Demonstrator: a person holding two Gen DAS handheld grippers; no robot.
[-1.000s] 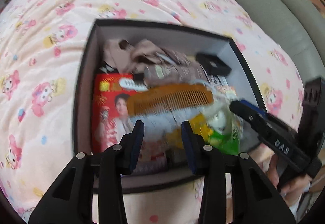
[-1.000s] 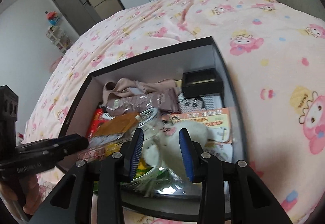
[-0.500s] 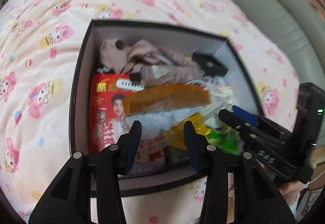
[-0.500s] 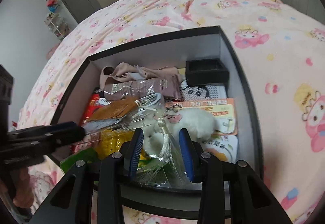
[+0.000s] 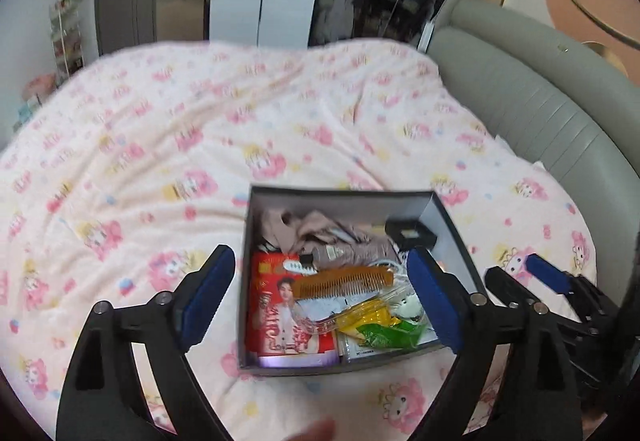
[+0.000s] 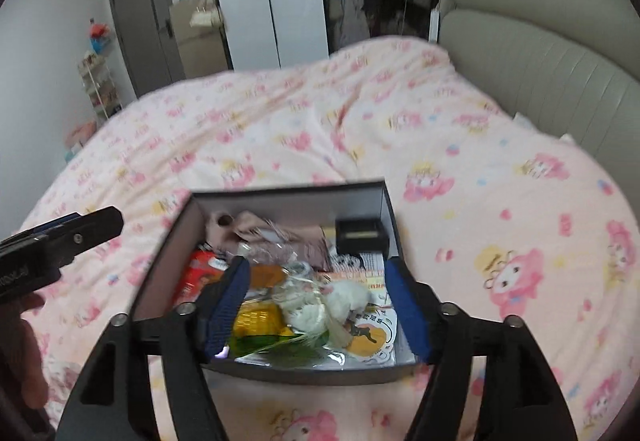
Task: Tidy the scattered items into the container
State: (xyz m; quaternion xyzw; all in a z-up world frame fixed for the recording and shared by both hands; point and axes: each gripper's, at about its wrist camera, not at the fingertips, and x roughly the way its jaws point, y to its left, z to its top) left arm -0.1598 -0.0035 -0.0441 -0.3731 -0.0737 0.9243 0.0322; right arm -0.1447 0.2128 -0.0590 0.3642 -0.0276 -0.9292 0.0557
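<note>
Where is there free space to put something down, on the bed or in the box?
The pink quilt is bare left of the box, and between it and the grey headboard. The box is crowded: comb, red packet and white toy cover it.

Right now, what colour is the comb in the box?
The comb is orange-brown. It shows best in the left wrist view, lying across the things in the box.
</note>
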